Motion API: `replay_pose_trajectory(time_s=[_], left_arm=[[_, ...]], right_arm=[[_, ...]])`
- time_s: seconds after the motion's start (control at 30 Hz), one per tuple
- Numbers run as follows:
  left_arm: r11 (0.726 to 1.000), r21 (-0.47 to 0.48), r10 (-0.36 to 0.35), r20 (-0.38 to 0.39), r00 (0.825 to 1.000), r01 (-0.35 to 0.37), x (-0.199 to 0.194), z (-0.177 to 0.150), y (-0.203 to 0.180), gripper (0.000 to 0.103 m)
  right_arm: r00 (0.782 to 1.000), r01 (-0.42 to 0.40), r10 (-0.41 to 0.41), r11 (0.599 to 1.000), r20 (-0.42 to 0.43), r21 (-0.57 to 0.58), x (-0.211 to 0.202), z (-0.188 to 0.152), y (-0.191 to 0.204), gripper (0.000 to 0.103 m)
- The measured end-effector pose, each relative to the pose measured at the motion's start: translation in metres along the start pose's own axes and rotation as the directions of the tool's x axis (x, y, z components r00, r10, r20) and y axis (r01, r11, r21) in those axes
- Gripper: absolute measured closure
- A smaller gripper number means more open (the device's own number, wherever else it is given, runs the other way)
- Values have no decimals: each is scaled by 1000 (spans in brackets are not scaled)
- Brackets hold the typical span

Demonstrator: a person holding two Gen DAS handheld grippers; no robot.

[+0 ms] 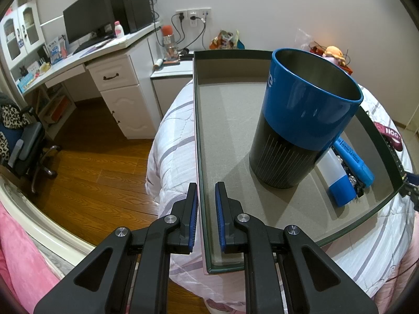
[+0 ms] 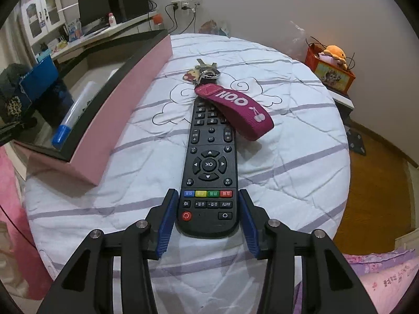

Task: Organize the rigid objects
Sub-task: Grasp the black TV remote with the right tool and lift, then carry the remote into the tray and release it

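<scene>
My left gripper (image 1: 206,184) is shut on the left wall of a pink box (image 1: 197,130) with a dark rim that lies on the bed. In the box stand a blue and black cup (image 1: 301,120), a white tube with a blue cap (image 1: 337,183) and a blue marker (image 1: 353,159). In the right wrist view a black remote (image 2: 209,162) lies flat on the bedspread beside the box (image 2: 125,99). My right gripper (image 2: 207,193) straddles its near end, the pads against both long sides. A magenta key strap (image 2: 235,107) with keys rests across the remote's far end.
The white striped bedspread (image 2: 288,157) drops to a wooden floor (image 1: 104,162) on both sides. A desk with a monitor (image 1: 86,18) and an office chair (image 1: 23,144) stand to the left. A red box with a plush toy (image 2: 332,62) sits at the far right.
</scene>
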State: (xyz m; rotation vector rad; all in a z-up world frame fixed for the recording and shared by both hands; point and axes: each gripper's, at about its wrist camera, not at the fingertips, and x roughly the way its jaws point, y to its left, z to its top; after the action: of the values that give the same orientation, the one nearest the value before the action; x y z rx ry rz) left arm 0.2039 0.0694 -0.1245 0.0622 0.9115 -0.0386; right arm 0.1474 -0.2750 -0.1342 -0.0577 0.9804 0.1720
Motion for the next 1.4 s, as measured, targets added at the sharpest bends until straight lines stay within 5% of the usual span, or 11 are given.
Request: replay_pose_trajectory(time_s=[0.2, 0.4, 0.47, 0.6, 0.77, 0.93, 1.1, 1.4], left_arm=[[1000, 1, 1, -1, 1000, -1, 0, 0, 0, 92], [1000, 1, 1, 0, 1000, -1, 0, 0, 0, 92], [1000, 2, 1, 1, 1000, -1, 0, 0, -1, 92], [1000, 2, 4, 0, 1000, -4, 0, 0, 0, 92], [1000, 1, 6, 0, 1000, -6, -1, -1, 1, 92], [1000, 1, 6, 0, 1000, -6, -1, -1, 1, 92], [1000, 0, 6, 0, 1000, -6, -1, -1, 1, 92], [1000, 1, 4, 1, 1000, -4, -1, -1, 2, 92]], right_arm=[[1000, -13, 13, 1000, 17, 23, 19, 19, 2, 39], [999, 24, -23, 1000, 29, -8, 38, 38, 7, 38], [999, 2, -2, 1000, 44, 0, 40, 38, 4, 39], [995, -84, 81, 995, 65, 46, 35, 37, -9, 59], [956, -286, 267, 941, 121, 181, 32, 30, -38, 59], [880, -471, 431, 842, 198, 262, 31, 16, -54, 59], [829, -556, 501, 782, 246, 281, 28, 10, -51, 59], [861, -488, 426, 847, 279, 212, 7, 34, -27, 59]])
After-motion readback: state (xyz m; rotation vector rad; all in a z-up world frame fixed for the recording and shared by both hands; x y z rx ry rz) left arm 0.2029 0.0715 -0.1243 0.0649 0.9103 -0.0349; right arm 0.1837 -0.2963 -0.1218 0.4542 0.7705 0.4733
